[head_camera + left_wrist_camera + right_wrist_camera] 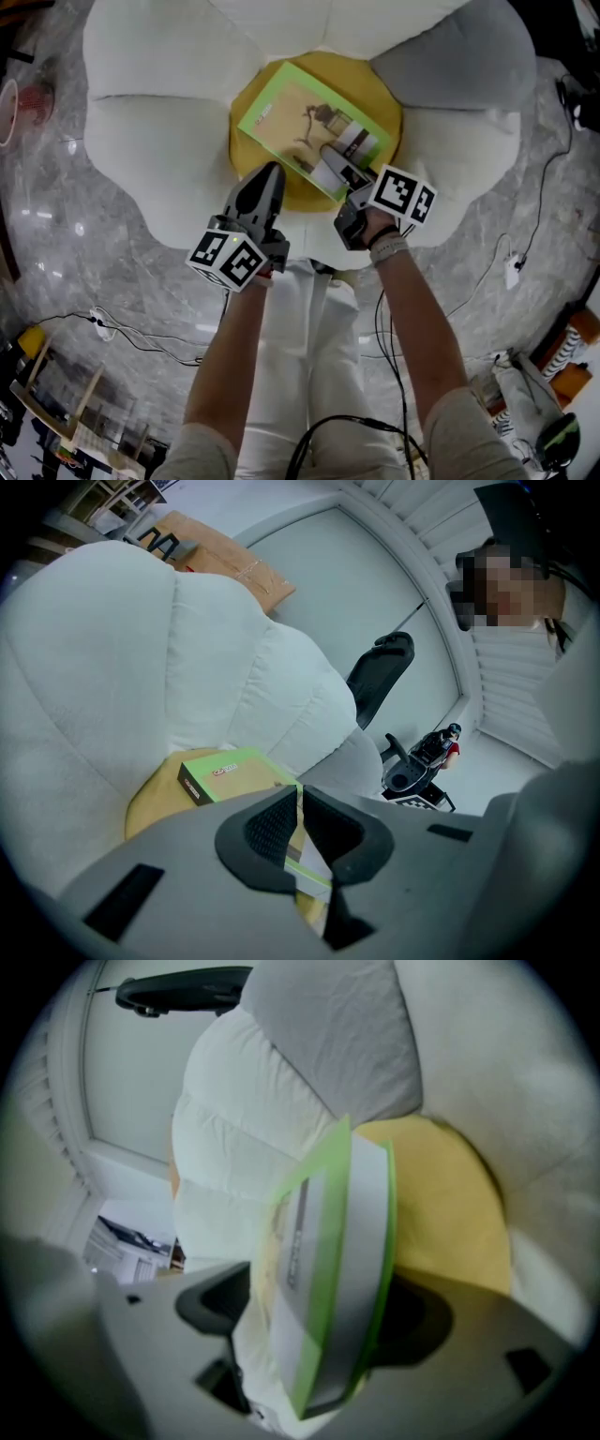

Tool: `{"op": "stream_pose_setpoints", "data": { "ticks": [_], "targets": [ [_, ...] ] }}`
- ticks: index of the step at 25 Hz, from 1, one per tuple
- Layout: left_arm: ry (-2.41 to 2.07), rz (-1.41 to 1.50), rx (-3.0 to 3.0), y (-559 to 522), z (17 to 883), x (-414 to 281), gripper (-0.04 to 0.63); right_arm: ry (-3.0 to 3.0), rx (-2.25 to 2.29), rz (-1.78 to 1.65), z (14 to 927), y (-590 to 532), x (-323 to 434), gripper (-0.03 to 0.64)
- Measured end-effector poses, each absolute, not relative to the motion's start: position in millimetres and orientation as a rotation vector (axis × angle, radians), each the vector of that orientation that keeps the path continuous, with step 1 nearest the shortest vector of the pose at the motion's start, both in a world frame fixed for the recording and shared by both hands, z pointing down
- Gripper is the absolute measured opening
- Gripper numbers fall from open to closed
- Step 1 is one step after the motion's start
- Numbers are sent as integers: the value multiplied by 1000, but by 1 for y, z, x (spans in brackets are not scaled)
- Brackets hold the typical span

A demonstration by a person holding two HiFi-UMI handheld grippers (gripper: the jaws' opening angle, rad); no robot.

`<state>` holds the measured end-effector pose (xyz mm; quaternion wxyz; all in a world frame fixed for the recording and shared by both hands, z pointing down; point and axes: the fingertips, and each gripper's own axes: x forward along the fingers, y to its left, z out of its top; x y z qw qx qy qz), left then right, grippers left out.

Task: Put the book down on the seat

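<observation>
The book (298, 120) lies on the seat's (150, 141) yellow centre (382, 92), its near corner covered by the right gripper (336, 161). That gripper's fingers stand wide around the corner, one clear of the cover and the other hidden behind the book. The left gripper (267, 176) hovers just beside the book, fingers drawn to a thin slit, empty. The cover print is too blurred to read.
</observation>
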<state>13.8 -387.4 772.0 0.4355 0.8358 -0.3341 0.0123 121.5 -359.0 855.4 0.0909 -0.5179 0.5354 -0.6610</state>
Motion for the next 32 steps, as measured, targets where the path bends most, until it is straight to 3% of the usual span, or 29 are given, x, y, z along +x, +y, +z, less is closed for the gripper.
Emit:
{"op": "stream_pose_setpoints", "data": {
  "ticks": [32],
  "targets": [
    [-841,11,2084,-372,747,26,43,1629,-1630,-1946,828,-324,158,374]
  ]
}}
